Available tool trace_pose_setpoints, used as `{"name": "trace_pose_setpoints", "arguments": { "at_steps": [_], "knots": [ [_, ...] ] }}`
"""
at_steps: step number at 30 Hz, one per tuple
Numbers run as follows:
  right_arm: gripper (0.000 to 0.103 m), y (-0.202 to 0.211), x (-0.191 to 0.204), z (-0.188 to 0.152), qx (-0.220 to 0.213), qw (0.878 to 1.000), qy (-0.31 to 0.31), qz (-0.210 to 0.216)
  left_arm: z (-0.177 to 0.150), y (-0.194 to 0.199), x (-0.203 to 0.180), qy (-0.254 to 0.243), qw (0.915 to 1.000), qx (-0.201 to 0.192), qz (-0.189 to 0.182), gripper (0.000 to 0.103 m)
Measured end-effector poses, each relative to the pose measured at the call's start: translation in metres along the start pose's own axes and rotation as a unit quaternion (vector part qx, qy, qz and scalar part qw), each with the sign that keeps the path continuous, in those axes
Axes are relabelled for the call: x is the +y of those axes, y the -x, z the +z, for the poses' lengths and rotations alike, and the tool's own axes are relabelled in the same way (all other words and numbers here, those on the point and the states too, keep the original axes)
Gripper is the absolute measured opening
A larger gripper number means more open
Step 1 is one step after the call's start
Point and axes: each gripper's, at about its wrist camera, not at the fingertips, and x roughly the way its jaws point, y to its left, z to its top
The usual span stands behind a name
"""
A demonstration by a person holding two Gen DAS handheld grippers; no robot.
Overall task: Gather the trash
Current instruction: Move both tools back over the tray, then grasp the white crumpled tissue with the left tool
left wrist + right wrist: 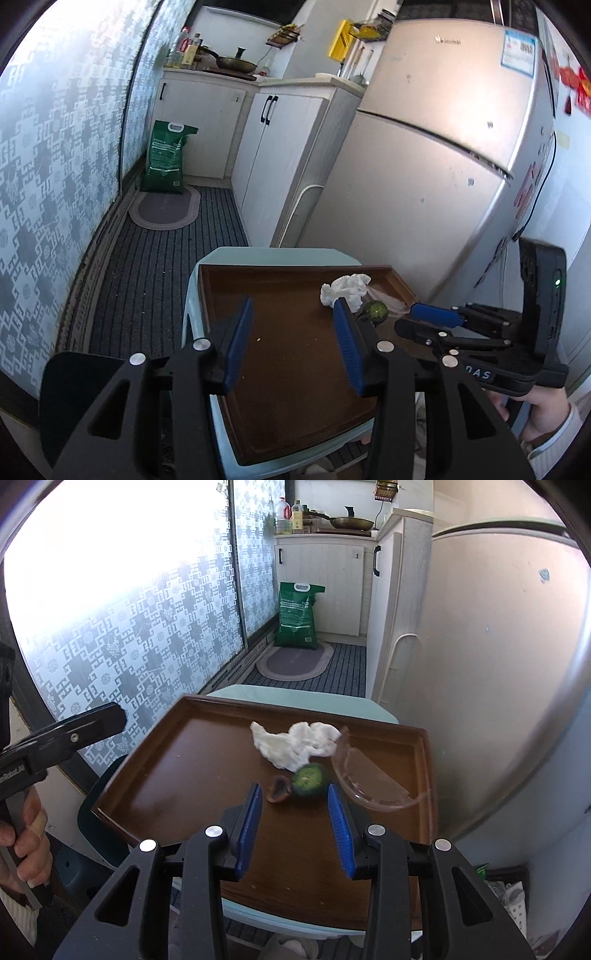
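Both tongs, right tongs (294, 825) and left tongs (293, 345), are hovering released; right is approaching the green fruit (309, 780) at 12 o'clock, needing closure next.

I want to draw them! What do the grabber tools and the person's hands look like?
Both the left gripper and right gripper have black frames, silver rivets and ribbed blue fingers. White lettering marks their sides. The right hand wears a pale ribbed sleeve.

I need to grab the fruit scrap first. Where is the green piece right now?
In the right wrist view the green piece lies on the brown tray, just ahead of the open right gripper, between a brown scrap and clear plastic, below the tissue.
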Motion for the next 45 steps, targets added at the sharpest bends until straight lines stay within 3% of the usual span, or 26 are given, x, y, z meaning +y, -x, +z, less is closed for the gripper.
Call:
{"name": "trace_pose_setpoints", "arguments": {
  "at_steps": [6,18,25,27,30,31,34,45],
  "knots": [
    [0.037,-0.013,-0.006,-0.010,0.028,0.997,-0.026,0.069,0.014,-0.033,-0.007,-0.007,0.9989,0.046,-0.010,0.047],
    [0.037,-0.021,-0.022,-0.014,0.031,0.999,-0.021,0.017,0.021,-0.101,-0.013,-0.002,0.9902,0.134,-0.040,0.047],
    [0.037,-0.029,-0.021,-0.010,0.028,0.999,-0.013,0.022,0.029,-0.115,-0.013,0.017,0.9871,0.153,-0.044,0.047],
    [0.037,-0.031,-0.017,-0.010,0.029,0.999,-0.006,0.017,0.029,-0.119,-0.014,0.023,0.9852,0.167,-0.031,0.041],
    [0.037,-0.034,-0.014,-0.008,0.028,1.000,0.004,0.008,0.028,-0.126,-0.014,0.032,0.9834,0.177,-0.025,0.024],
    [0.037,-0.035,-0.013,-0.008,0.027,1.000,0.006,0.005,0.027,-0.127,-0.013,0.037,0.9831,0.177,-0.028,0.015],
    [0.037,-0.037,-0.008,-0.007,0.024,1.000,0.016,-0.004,0.027,-0.122,-0.008,0.054,0.9853,0.159,-0.034,0.009],
    [0.037,-0.045,-0.007,0.001,0.020,1.000,0.004,-0.008,0.026,-0.066,0.003,0.101,0.9898,0.079,-0.061,0.008]
  ]
}}
